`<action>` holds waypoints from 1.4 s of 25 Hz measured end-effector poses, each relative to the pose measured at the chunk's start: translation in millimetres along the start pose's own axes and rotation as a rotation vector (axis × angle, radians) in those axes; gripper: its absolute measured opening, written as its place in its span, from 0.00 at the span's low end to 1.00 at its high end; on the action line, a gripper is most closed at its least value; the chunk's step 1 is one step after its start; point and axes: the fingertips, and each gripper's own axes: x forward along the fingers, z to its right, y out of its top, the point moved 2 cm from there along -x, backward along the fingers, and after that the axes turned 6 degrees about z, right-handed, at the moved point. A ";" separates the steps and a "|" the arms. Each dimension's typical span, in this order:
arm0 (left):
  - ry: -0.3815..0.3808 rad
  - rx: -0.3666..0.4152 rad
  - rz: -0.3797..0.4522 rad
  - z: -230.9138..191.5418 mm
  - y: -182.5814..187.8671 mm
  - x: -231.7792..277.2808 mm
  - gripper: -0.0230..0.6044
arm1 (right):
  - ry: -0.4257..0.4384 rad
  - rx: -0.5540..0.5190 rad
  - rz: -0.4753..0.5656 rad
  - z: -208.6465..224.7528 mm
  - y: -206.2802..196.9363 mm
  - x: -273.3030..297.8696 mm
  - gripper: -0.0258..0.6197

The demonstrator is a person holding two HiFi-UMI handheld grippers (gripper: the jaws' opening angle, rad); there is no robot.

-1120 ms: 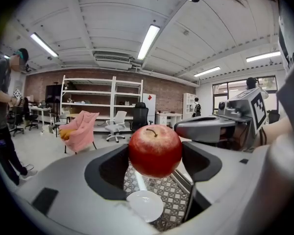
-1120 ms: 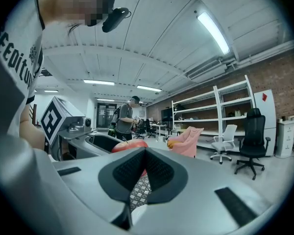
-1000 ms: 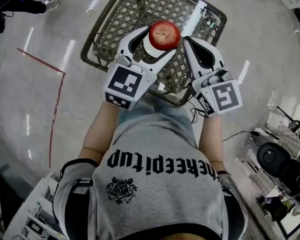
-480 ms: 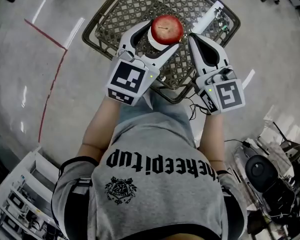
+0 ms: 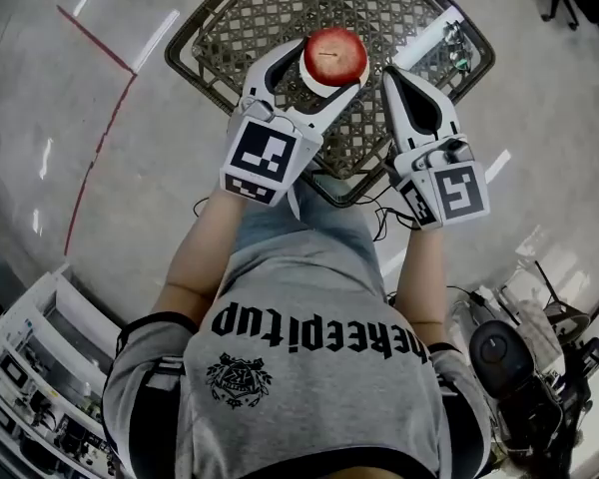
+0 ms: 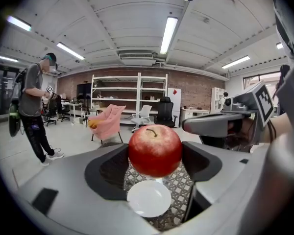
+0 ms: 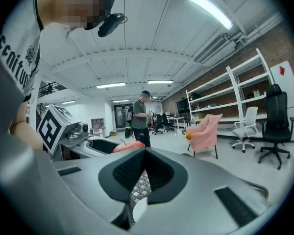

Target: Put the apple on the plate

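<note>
Standing by, I saw the person bent over a lattice-topped metal table (image 5: 270, 18) with a gripper in each hand. The left gripper (image 5: 326, 68) was clamped on the apple (image 5: 334, 56), one jaw pressed against each side of the fruit. The apple was red with paler speckling, and it sat upright with its short stem pointing up. In the left gripper view the apple (image 6: 155, 150) filled the space between the dark inner pads of the left gripper (image 6: 155, 156). The white plate (image 6: 149, 198) lay directly beneath it on the lattice. I could not tell whether the apple's underside touched the plate or hung just clear of it. From the head view only a sliver of the plate (image 5: 310, 82) peeped out at the apple's lower left.

The right gripper (image 5: 396, 76) hovered just beside the apple on its right, jaws closed together with nothing between them. In its own view the right gripper (image 7: 144, 154) showed its pads meeting at the tips, and a bit of the apple (image 7: 129, 146) rose behind its left jaw.

Across the room stood a pink armchair (image 6: 108, 121), white shelving (image 6: 130, 89) against a brick wall, and another person (image 6: 34, 106) on their feet. A red line (image 5: 100, 138) ran over the grey floor to the left of the table.
</note>
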 end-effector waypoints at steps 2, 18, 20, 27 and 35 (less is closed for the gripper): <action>0.016 -0.007 -0.004 -1.5 -5.4 0.6 0.64 | 0.008 0.007 -0.005 0.9 -3.5 2.3 0.06; 0.054 -0.055 -0.044 -18.9 -52.0 21.9 0.64 | 0.025 0.068 -0.056 14.1 -41.6 22.2 0.06; 0.053 -0.059 -0.052 -16.3 -64.0 26.9 0.64 | 0.024 0.071 -0.065 16.0 -52.1 20.3 0.06; 0.050 -0.048 -0.087 -13.8 -91.5 40.9 0.64 | 0.014 0.090 -0.077 20.8 -69.0 17.9 0.06; 0.066 -0.052 -0.106 -16.9 -118.0 51.2 0.64 | 0.001 0.101 -0.094 21.2 -81.9 13.0 0.06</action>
